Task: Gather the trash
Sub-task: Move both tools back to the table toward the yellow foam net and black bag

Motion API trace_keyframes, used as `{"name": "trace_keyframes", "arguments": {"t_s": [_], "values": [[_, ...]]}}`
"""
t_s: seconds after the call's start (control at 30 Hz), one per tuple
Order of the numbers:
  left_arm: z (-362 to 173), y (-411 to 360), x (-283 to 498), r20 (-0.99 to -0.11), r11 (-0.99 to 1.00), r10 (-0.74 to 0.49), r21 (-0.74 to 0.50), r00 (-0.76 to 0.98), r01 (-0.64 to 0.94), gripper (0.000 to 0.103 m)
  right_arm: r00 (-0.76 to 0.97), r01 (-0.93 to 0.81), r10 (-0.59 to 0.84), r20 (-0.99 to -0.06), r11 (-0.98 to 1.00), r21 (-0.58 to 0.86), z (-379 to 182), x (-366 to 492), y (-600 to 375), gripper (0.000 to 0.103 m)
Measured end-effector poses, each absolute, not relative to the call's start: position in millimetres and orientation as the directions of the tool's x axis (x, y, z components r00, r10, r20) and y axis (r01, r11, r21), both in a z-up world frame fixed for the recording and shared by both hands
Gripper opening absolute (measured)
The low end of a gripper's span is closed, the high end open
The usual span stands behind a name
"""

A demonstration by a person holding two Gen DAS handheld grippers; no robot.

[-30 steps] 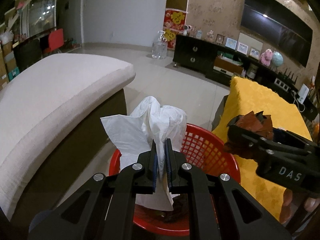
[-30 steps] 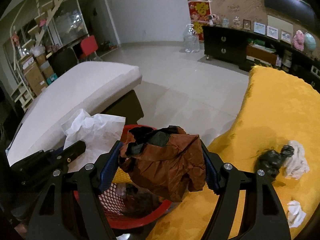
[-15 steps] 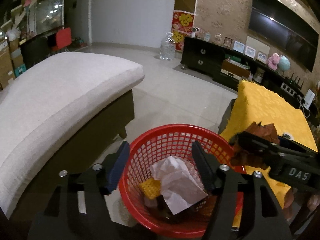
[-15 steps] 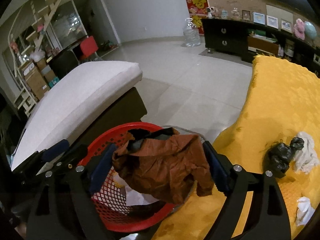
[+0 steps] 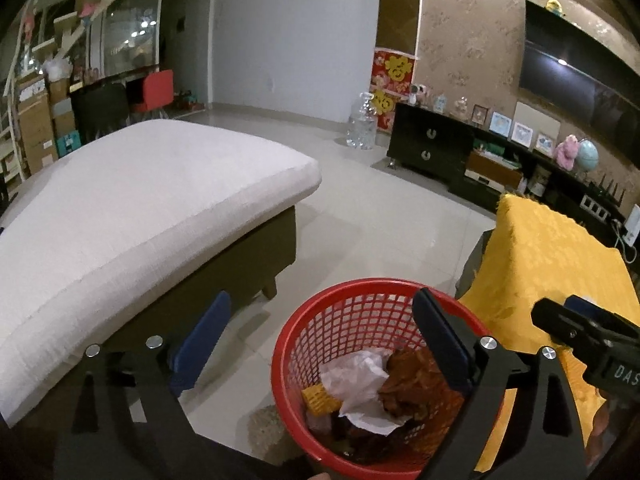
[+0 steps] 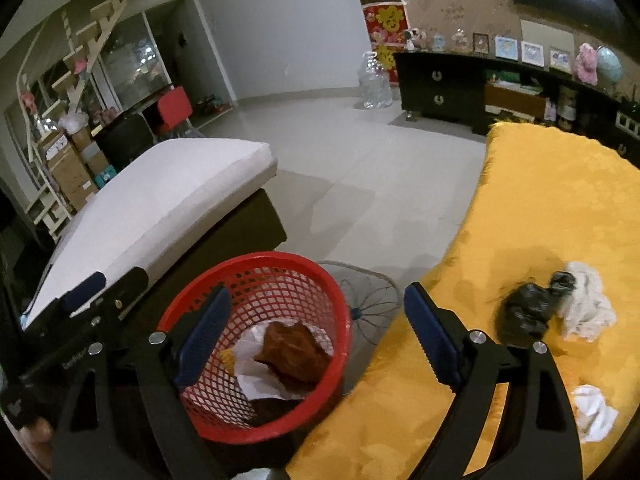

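Left wrist view: left gripper (image 5: 320, 328) jaws just opened wide, nothing between them
Right gripper (image 6: 316, 316): jaws apart, empty
Basket (image 5: 296, 344): round red plastic mesh
Trash: crumpled white paper (image 5: 360, 384), creased brown wrapper (image 6: 294, 350) inside basket

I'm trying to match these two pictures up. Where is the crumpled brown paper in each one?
Left wrist view: the brown paper lies inside the red basket, lower centre-right, beside white paper.
Right wrist view: it lies in the basket at lower centre-left, on top of the white paper.
Shared landmark: the white cushioned bench, left of the basket in both.
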State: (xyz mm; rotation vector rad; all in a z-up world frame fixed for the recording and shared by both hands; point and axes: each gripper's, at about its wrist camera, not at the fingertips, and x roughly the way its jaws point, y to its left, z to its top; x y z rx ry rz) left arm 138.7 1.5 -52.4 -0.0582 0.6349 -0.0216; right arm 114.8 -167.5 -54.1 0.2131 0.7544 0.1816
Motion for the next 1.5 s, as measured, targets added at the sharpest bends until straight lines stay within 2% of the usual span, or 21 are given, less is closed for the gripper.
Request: {"name": "trace_keyframes", "arguments": {"t_s": [0.17, 0.37, 0.6, 0.8, 1.27, 1.5], "values": [[-50, 2, 136, -0.578, 0.997, -0.053, -0.074, 0.815, 0.012, 0.093, 0.744, -0.053, 0.188, -0.641, 0.973, 0.223, -52, 96, -183, 0.085], [-49, 2, 133, -0.563, 0.988, -0.136, -0.143, 0.815, 0.066, 0.094, 0.779, -0.007, 0.116, -0.616, 0.984, 0.177, -45, 72, -206, 0.085], [-51, -6, 130, -0.566, 0.983, -0.171, -0.155, 0.807, 0.1, 0.094, 0.812, 0.068, 0.006, -0.584, 0.992, 0.104, -34, 32, -243, 0.094], [-52, -14, 129, -0.571, 0.976, -0.208, -0.172, 0.794, 0.132, 0.094, 0.804, 0.158, -0.102, -0.586, 0.986, 0.045, -36, -1, -281, 0.096], [-59, -49, 125, -0.624, 0.959, -0.28, -0.159, 0.73, 0.233, 0.095, 0.74, 0.351, -0.214, -0.637, 0.931, 0.095, -68, -41, -339, 0.096], [-57, -94, 119, -0.632, 0.932, -0.344, -0.137, 0.695, 0.336, 0.095, 0.736, 0.398, -0.231, -0.637, 0.908, 0.13, -70, -47, -359, 0.096]]}}
